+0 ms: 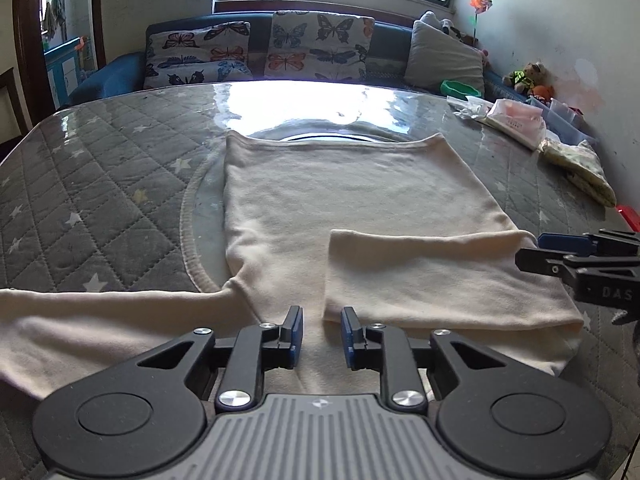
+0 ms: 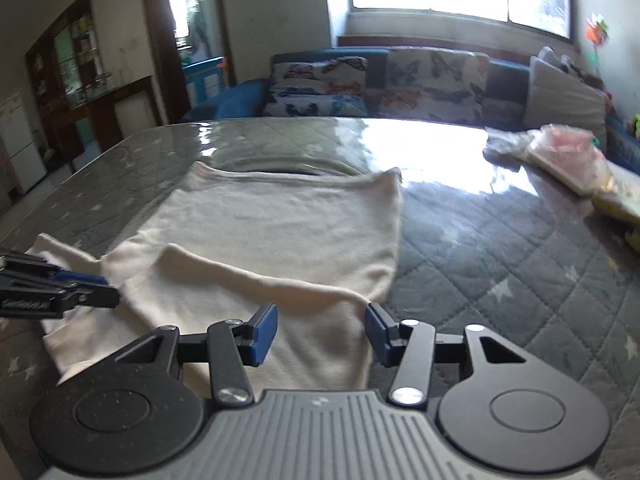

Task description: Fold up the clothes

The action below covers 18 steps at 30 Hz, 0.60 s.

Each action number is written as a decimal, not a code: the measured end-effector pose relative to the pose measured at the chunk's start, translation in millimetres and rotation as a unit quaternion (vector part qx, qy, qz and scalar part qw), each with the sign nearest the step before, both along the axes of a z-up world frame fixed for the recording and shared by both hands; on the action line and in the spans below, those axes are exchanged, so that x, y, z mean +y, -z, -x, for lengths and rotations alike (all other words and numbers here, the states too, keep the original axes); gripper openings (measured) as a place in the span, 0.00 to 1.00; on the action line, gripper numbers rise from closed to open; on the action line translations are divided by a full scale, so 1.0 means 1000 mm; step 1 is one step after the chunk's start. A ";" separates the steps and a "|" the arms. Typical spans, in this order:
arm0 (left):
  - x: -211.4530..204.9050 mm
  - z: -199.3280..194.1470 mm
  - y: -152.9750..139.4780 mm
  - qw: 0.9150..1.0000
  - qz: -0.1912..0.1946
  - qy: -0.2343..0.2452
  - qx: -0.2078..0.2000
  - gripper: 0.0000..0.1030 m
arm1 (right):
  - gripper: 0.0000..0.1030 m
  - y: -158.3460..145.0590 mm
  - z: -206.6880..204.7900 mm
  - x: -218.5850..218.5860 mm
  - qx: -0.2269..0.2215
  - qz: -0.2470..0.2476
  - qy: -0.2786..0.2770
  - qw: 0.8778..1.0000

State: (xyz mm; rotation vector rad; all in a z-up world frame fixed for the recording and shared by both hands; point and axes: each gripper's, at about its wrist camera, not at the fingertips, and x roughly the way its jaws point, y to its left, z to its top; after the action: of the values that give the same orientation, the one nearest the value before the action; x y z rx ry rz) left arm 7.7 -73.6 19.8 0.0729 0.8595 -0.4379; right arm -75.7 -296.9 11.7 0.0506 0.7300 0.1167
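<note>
A cream long-sleeved top (image 1: 332, 196) lies flat on the quilted grey table cover (image 1: 100, 184). Its right sleeve (image 1: 432, 276) is folded across the body. Its left sleeve (image 1: 92, 324) stretches out to the left. My left gripper (image 1: 322, 336) is open and empty, just above the near edge of the top, beside the folded sleeve's cuff. My right gripper (image 2: 322, 332) is open and empty over the top's (image 2: 280, 232) near right corner, and it also shows at the right edge of the left wrist view (image 1: 532, 250). The left gripper shows in the right wrist view (image 2: 108, 290) at the left.
Plastic bags and folded cloth (image 1: 520, 120) lie at the table's far right, with a green bowl (image 1: 460, 89) behind. A sofa with butterfly cushions (image 1: 260, 48) stands beyond the far edge. A red object (image 1: 630, 216) sits at the right edge.
</note>
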 end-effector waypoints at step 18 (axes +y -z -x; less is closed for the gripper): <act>0.043 0.000 -0.021 0.997 0.039 -0.062 -0.023 0.48 | 0.14 0.019 -0.029 0.133 0.013 0.059 -0.187 0.981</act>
State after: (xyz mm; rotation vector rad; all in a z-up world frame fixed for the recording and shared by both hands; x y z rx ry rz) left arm 7.7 -30.9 40.6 -0.0430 0.7968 -0.3517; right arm -47.0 -164.3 -6.9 -0.1999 0.7654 0.4319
